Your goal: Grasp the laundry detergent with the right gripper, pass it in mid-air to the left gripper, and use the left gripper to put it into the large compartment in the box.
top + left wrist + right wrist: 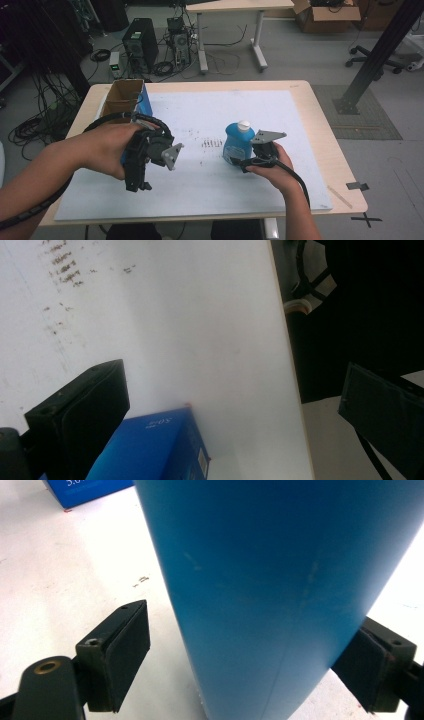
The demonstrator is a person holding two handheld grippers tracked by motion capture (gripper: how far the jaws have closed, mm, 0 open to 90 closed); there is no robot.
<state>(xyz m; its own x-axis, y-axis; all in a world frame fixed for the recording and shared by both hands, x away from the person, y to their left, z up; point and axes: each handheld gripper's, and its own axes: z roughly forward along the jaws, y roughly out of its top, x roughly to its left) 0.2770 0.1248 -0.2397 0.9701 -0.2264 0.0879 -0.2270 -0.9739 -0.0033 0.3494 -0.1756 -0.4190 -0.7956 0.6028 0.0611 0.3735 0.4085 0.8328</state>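
Two tongs: right tongs (250,665) straddle a smooth rounded blue bottle (280,580) unclenched; left tongs (235,410) released beside a glossy box (155,450).

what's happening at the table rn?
A person works two handheld grippers over a white mat on the table. The right gripper is around an upright blue bottle with a white cap; one of its fingers looks to be against the bottle's side, while the other stands off with a gap, so no firm grip yet. The left gripper hangs open over the mat's near edge, with a blue box between its fingers but untouched. An open cardboard box sits at the far left corner.
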